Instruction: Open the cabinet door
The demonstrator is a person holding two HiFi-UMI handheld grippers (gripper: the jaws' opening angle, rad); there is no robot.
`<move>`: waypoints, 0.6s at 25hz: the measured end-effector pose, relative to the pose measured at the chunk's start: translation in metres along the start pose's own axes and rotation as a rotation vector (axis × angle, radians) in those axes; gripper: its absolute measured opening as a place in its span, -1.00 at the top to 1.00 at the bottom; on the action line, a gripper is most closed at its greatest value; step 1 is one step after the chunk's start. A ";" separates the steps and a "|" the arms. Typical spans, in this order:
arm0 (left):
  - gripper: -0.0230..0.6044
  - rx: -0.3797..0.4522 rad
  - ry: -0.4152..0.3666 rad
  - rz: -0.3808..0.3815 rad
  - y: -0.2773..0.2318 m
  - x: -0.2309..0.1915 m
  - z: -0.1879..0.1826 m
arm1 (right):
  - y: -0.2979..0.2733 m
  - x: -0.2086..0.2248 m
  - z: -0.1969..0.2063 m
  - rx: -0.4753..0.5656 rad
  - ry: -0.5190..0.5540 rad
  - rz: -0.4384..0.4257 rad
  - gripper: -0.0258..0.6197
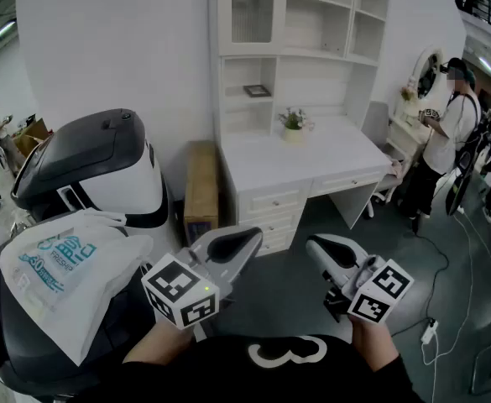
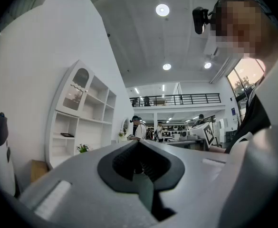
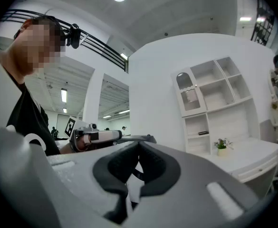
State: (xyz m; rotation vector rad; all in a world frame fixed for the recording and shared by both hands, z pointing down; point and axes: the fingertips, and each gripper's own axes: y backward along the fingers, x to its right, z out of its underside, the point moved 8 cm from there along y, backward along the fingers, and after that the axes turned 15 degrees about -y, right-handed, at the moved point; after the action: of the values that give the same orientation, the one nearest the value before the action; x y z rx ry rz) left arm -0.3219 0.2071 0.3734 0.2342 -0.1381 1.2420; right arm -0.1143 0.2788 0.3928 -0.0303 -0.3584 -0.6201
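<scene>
The white cabinet (image 1: 300,99) with a desk and shelves stands against the far wall. Its arched glass door (image 1: 252,13) at the upper left is closed. The door also shows in the left gripper view (image 2: 77,91) and the right gripper view (image 3: 188,95). My left gripper (image 1: 247,242) and right gripper (image 1: 315,245) are held low near my body, side by side, far from the cabinet. Both are shut with nothing between the jaws. The left gripper (image 2: 138,144) points roughly toward the cabinet's right side. Seen from its own camera, the right gripper (image 3: 139,144) has the cabinet on its right.
A black and white machine (image 1: 94,166) with a plastic bag (image 1: 69,267) on it stands at my left. A cardboard box (image 1: 201,187) leans beside the desk. A small plant (image 1: 294,122) sits on the desktop. A person (image 1: 451,133) stands at the right, and a cable (image 1: 446,267) runs across the floor.
</scene>
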 end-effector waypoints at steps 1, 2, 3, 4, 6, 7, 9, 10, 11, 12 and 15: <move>0.91 -0.003 -0.001 0.001 -0.001 0.001 0.000 | 0.000 0.000 0.000 0.001 0.000 0.001 0.91; 0.91 -0.006 -0.002 0.003 -0.001 0.002 0.000 | 0.001 0.000 0.000 0.002 0.000 0.001 0.91; 0.91 -0.007 -0.002 0.004 -0.002 0.002 -0.001 | 0.001 0.000 0.000 0.003 0.000 0.002 0.91; 0.91 -0.008 -0.002 0.005 -0.002 0.003 0.000 | 0.002 0.000 0.000 0.002 0.000 0.003 0.91; 0.91 -0.008 -0.003 0.005 -0.003 0.005 0.000 | 0.004 0.001 0.001 0.001 -0.002 0.005 0.91; 0.91 -0.009 -0.003 0.004 -0.004 0.005 0.000 | 0.005 0.002 0.001 0.002 -0.003 0.007 0.91; 0.91 -0.010 -0.004 0.008 -0.005 0.005 0.001 | 0.007 0.003 0.002 0.006 -0.008 0.011 0.91; 0.91 -0.013 -0.004 0.012 -0.006 0.004 0.002 | 0.009 0.004 0.002 0.011 -0.011 0.017 0.91; 0.91 -0.017 -0.005 0.016 -0.007 0.003 0.003 | 0.010 0.005 0.002 0.016 -0.014 0.026 0.91; 0.91 -0.020 -0.004 0.019 -0.008 0.002 0.004 | 0.011 0.008 0.001 0.019 -0.017 0.036 0.91; 0.91 -0.026 0.007 0.016 -0.010 -0.001 0.008 | 0.012 0.014 -0.002 0.013 -0.016 0.052 0.91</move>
State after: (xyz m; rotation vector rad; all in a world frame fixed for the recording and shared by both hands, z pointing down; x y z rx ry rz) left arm -0.3131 0.2009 0.3797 0.2059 -0.1502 1.2566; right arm -0.0962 0.2805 0.3969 -0.0319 -0.3764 -0.5662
